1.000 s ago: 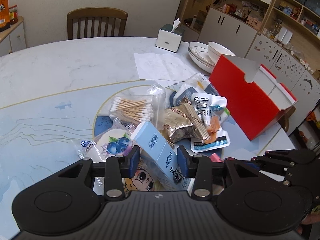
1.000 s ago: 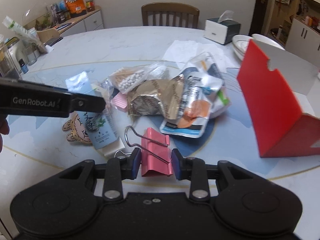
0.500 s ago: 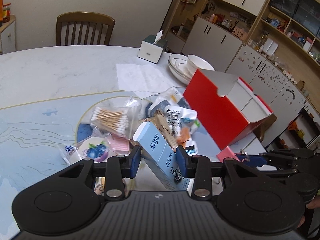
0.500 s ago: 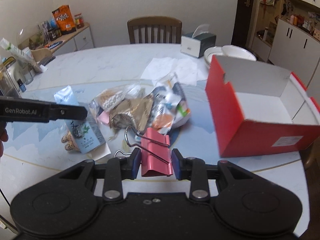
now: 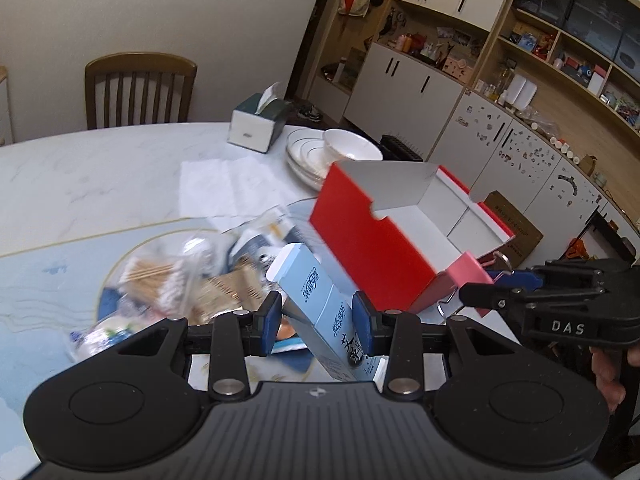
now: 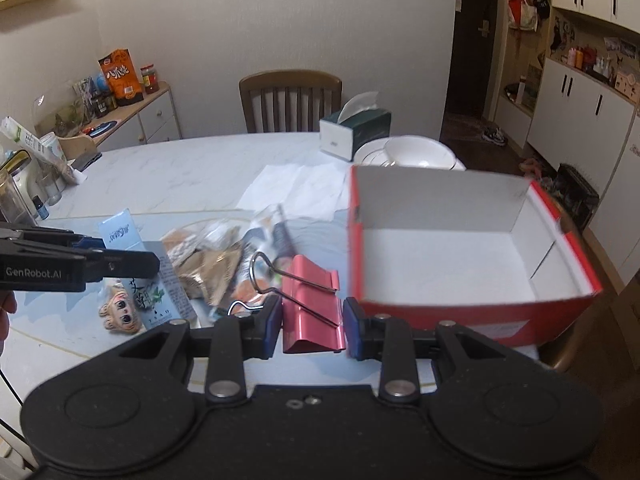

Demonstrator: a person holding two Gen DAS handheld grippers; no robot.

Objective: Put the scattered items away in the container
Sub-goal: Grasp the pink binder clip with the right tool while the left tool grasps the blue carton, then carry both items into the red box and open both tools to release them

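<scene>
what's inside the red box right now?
Nothing visible: the red box shows only a bare white floor and walls. The strip just behind its near wall is hidden. The pink binder clip and light blue carton are outside it.

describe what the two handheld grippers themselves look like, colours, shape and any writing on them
Both are matte black plastic: a ribbed body, two round discs and silver screws. The left gripper and right gripper have blue pads on their jaws. White lettering on their sides reads GenRobot.AI on the left, DAS on the right.

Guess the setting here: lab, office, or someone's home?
Most likely a home dining room: a round marble-look table with a wooden chair pulled up, stacked plates and a tissue box on it, and wall cupboards crowded with household bits.
</scene>
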